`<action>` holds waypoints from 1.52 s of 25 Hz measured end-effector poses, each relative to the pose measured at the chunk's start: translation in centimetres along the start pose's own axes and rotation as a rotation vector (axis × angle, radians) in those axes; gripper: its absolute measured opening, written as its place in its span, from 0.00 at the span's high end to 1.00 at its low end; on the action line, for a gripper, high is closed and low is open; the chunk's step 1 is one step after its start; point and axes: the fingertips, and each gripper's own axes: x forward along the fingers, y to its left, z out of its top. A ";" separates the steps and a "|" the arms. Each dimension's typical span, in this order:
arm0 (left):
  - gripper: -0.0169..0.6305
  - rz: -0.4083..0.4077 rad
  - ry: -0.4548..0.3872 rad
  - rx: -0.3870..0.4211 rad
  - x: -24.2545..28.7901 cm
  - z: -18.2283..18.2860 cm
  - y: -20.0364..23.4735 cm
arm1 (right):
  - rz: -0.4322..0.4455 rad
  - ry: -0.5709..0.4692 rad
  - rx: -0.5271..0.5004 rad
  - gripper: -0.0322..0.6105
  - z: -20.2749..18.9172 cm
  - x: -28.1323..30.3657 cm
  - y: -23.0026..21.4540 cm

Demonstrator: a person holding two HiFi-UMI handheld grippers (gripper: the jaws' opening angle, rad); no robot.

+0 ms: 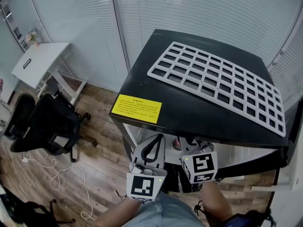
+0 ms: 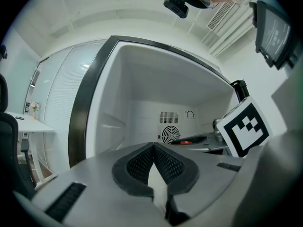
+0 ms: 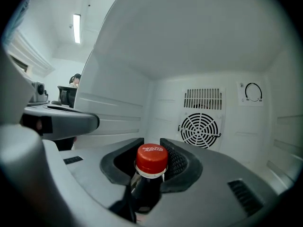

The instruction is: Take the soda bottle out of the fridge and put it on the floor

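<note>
the fridge (image 1: 142,86) is a small black one with its door open toward the bottom of the head view. a white grid rack (image 1: 152,73) lies flat on its top, toward the right. a yellow sticker (image 1: 136,109) sits on the near left corner of that top. both grippers reach into the white inside from the lower middle of the frame, side by side and just apart.

the soda bottle (image 3: 151,159) stands upright inside the fridge, in the lower middle of the right gripper view. its red cap is up and its dark neck is below. the right gripper (image 3: 150,141) has its two jaws pinching that neck just under the cap, with a ribbed pad on each side. behind it, on the back wall, is a round fan grille (image 3: 199,130) with a slotted vent above it.

the left gripper (image 2: 154,146) holds nothing; its pads are pressed together at the tips with only the white fridge wall beyond them.

at the left of the head view a black office chair (image 1: 42,124) stands on the wood floor (image 1: 102,141). a white cable (image 1: 57,174) trails below the chair and a white table (image 1: 40,63) stands above it.
</note>
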 end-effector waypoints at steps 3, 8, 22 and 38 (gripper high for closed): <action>0.96 -0.002 -0.007 0.006 -0.4 0.4 -1.0 | -0.009 -0.005 0.002 0.78 0.0 -1.5 -0.5; 0.96 -0.013 -0.017 0.013 -1.7 0.7 -2.7 | -0.020 -0.039 0.001 0.79 0.8 -4.0 -0.4; 0.96 -0.053 -0.029 -0.005 -8.4 1.2 -8.1 | -0.043 -0.029 -0.005 0.79 0.5 -14.6 2.0; 0.96 -0.284 -0.031 0.019 -15.9 1.0 -11.1 | -0.310 -0.041 0.049 0.79 -0.4 -26.0 6.4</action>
